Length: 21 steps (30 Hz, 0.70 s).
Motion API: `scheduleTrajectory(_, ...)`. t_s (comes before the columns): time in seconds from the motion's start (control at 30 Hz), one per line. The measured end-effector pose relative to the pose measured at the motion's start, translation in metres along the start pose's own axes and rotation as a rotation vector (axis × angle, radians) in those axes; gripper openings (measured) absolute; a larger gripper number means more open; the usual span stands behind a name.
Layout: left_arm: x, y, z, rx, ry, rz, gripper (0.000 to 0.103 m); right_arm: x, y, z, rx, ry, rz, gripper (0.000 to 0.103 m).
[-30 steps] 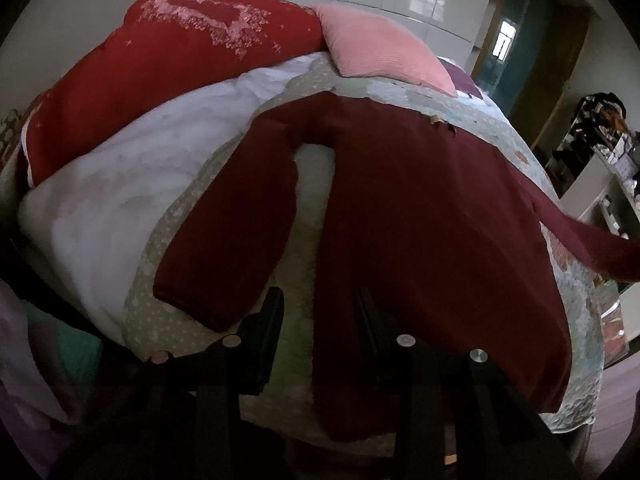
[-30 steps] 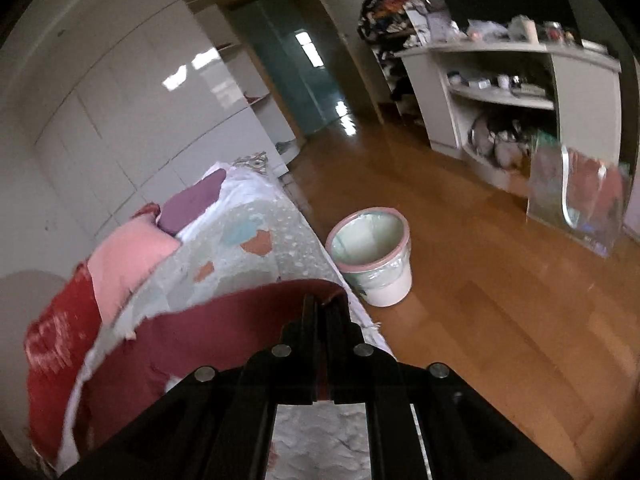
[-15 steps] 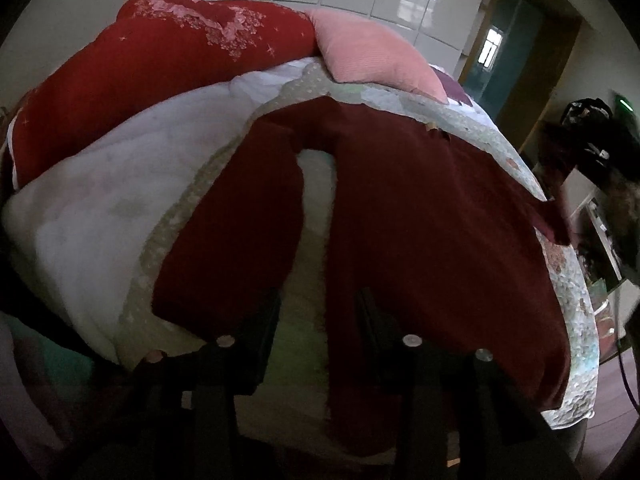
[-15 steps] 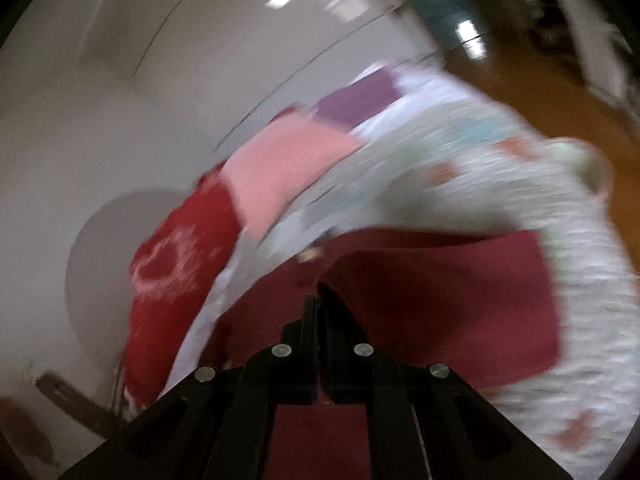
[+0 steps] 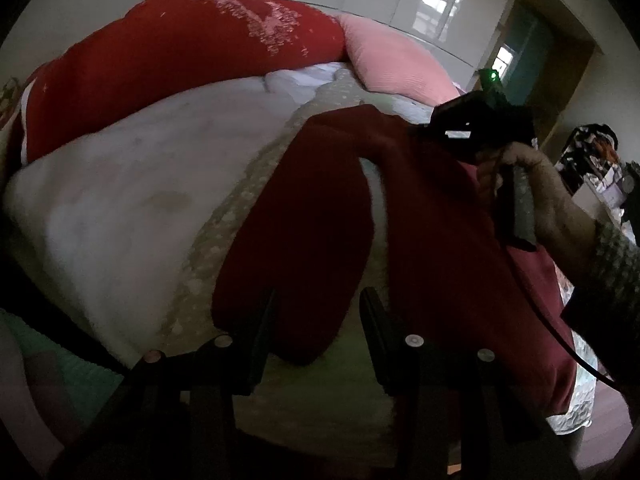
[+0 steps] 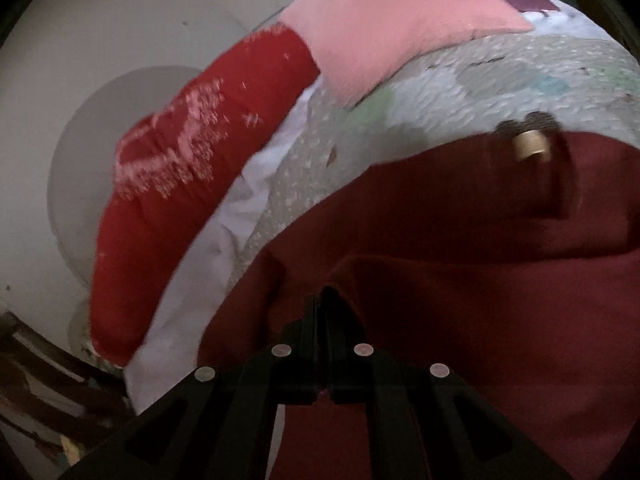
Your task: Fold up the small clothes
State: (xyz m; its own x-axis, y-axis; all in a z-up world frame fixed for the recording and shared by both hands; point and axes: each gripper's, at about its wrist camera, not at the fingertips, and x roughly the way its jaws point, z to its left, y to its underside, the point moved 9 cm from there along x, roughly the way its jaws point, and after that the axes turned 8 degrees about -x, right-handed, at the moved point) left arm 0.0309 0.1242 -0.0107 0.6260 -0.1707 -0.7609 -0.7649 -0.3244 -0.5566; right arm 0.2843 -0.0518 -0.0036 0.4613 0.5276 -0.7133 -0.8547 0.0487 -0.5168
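Observation:
A dark red knit top (image 5: pixel 440 240) lies spread on the bed, its left sleeve (image 5: pixel 296 240) stretched toward me. My left gripper (image 5: pixel 320 304) hangs open just over that sleeve's cuff, and its fingers do not press the cloth. My right gripper (image 6: pixel 322 300) is shut on a fold of the top's other sleeve (image 6: pixel 460 300), which is drawn across the body. In the left wrist view the right gripper (image 5: pixel 420 133) and the hand (image 5: pixel 532 184) holding it sit above the top's shoulder. A tan button (image 6: pixel 530 144) shows near the neckline.
A red pillow (image 5: pixel 180 48) and a pink pillow (image 5: pixel 392 64) lie at the head of the bed. A white blanket (image 5: pixel 120 200) and a patterned quilt (image 5: pixel 224 240) lie under the top. A doorway (image 5: pixel 520 64) and cluttered shelves (image 5: pixel 600 176) stand at the far right.
The right gripper swung from the bed's floor side over the top, carrying the sleeve with it, and now shows in the left wrist view. The left gripper shifted over the left sleeve's cuff.

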Motion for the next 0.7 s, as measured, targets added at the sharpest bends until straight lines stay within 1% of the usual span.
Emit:
scheduleTrajectory(0.13,-0.001,0.001,0.011,-0.033,-0.010,0.003,0.041,0.021,0.005,-0.009,0.038,0.006,0.027,0.005)
scheduleTrajectory(0.2,-0.005,0.001,0.015,-0.049,-0.009,-0.002,0.041,0.027,0.013,-0.013,0.058,-0.024,0.067,0.008)
scheduleTrajectory(0.23,-0.007,0.000,0.017,-0.057,-0.013,-0.008,0.042,0.031,0.017,-0.013,0.063,-0.038,0.098,0.014)
scheduleTrajectory(0.27,-0.011,-0.001,0.021,-0.066,-0.021,-0.016,0.042,0.029,0.017,-0.010,0.061,-0.054,0.109,0.019)
scheduleTrajectory(0.3,-0.014,-0.002,0.025,-0.077,-0.030,-0.025,0.043,0.024,0.015,-0.005,0.054,-0.069,0.096,0.028)
scheduleTrajectory(0.33,-0.017,-0.004,0.029,-0.085,-0.036,-0.032,0.044,0.013,0.011,0.001,0.042,-0.090,0.061,0.037)
scheduleTrajectory(0.37,-0.020,-0.005,0.032,-0.093,-0.044,-0.040,0.045,0.001,0.006,0.008,0.025,-0.096,0.030,0.042)
scheduleTrajectory(0.4,-0.025,-0.007,0.038,-0.106,-0.055,-0.053,0.045,-0.012,0.003,0.014,-0.001,-0.086,0.005,0.047)
scheduleTrajectory(0.47,-0.035,-0.011,0.049,-0.135,-0.075,-0.073,0.045,-0.029,0.005,0.026,-0.055,-0.074,-0.012,0.047)
scheduleTrajectory(0.53,-0.048,-0.016,0.065,-0.172,-0.105,-0.104,0.045,-0.045,0.017,0.042,-0.135,-0.058,-0.001,0.047)
scheduleTrajectory(0.6,-0.063,-0.022,0.079,-0.201,-0.134,-0.134,0.046,-0.055,0.041,0.064,-0.234,-0.070,0.025,0.047)
scheduleTrajectory(0.7,-0.086,-0.029,0.098,-0.233,-0.179,-0.188,0.050,-0.057,0.094,0.103,-0.400,-0.106,0.103,0.047)
